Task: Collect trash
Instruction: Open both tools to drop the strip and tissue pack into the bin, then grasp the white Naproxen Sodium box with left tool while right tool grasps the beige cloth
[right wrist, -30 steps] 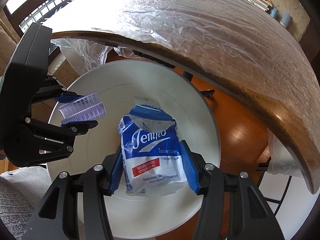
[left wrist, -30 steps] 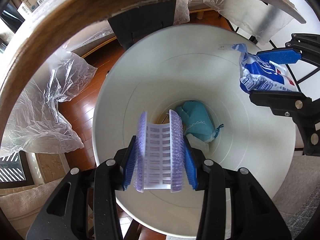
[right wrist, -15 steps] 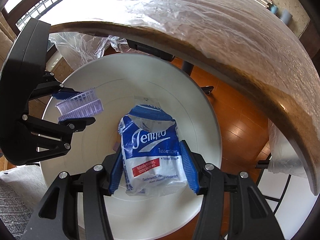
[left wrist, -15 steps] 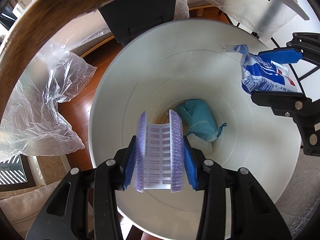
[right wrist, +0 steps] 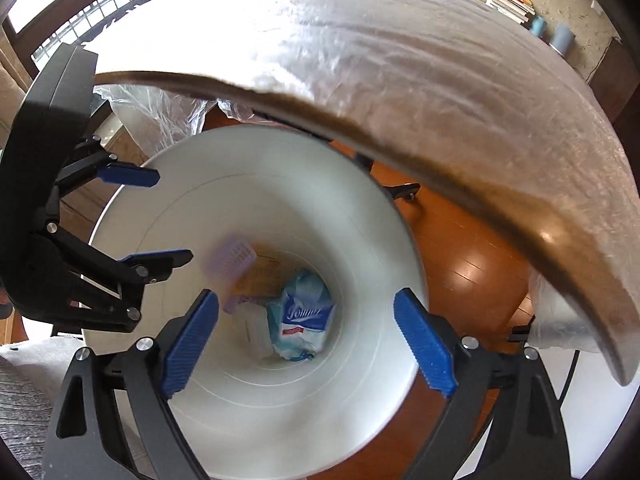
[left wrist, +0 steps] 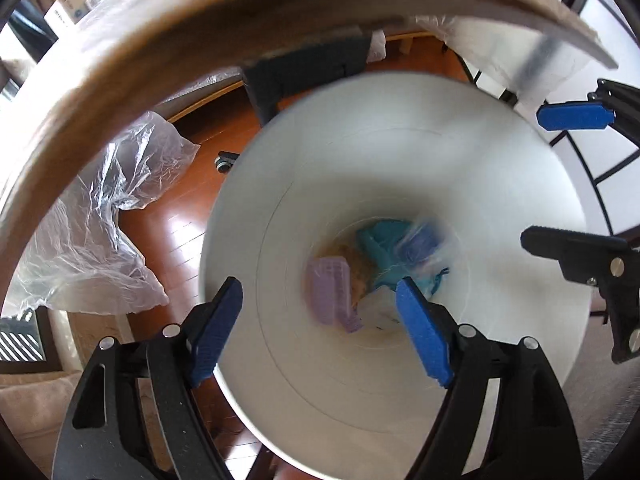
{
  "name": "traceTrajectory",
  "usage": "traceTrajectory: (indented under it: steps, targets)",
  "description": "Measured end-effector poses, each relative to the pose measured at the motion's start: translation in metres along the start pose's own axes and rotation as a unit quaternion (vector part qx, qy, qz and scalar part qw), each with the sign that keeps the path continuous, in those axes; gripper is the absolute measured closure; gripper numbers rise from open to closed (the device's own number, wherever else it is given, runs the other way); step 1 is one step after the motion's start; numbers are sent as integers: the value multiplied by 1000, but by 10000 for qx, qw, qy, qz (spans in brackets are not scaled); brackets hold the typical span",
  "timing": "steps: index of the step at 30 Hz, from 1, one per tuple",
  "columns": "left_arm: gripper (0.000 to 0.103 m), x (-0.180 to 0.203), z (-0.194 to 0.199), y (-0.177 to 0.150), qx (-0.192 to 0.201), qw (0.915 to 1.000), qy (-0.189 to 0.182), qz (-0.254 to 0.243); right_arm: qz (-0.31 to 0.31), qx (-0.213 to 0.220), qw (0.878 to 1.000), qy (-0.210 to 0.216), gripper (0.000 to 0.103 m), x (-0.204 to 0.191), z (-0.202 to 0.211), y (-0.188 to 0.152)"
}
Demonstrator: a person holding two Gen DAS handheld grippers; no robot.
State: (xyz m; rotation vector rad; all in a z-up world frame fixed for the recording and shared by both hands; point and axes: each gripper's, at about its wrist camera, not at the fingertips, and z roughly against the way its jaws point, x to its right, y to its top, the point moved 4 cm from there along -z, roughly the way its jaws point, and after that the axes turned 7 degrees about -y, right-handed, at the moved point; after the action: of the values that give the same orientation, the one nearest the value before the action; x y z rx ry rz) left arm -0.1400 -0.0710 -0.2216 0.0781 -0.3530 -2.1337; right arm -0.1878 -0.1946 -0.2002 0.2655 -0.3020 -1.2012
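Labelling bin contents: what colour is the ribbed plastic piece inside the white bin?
Pale translucent purple. The ribbed plastic piece shows best in the left wrist view, inside the white bin, slightly motion-blurred.

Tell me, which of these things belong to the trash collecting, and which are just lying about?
Belonging to the job:
white bin
purple plastic piece
blue tissue packet
left gripper
right gripper

Just lying about:
table
clear plastic sheet
books
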Motion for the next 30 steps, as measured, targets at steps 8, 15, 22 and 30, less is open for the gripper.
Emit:
traceTrajectory:
  steps: [8, 15, 22, 30]
  targets:
    - [12, 3, 105, 5, 1174, 9926, -193, -246, -249, 1184, 9923, 259, 4, 20, 97, 23]
    - [1, -77, 190, 70, 2707, 9580, 878, 350, -797, 2160, 9728, -257, 4, 64, 133, 107]
    - [1, -167, 163, 148, 2400, 9593, 1253, 799, -773, 2091, 9727, -645, 4, 92, 75, 216]
    - [1, -215, 127, 190, 1992, 9716, 936, 871, -836, 1583, 9822, -564, 8, 99, -4, 303]
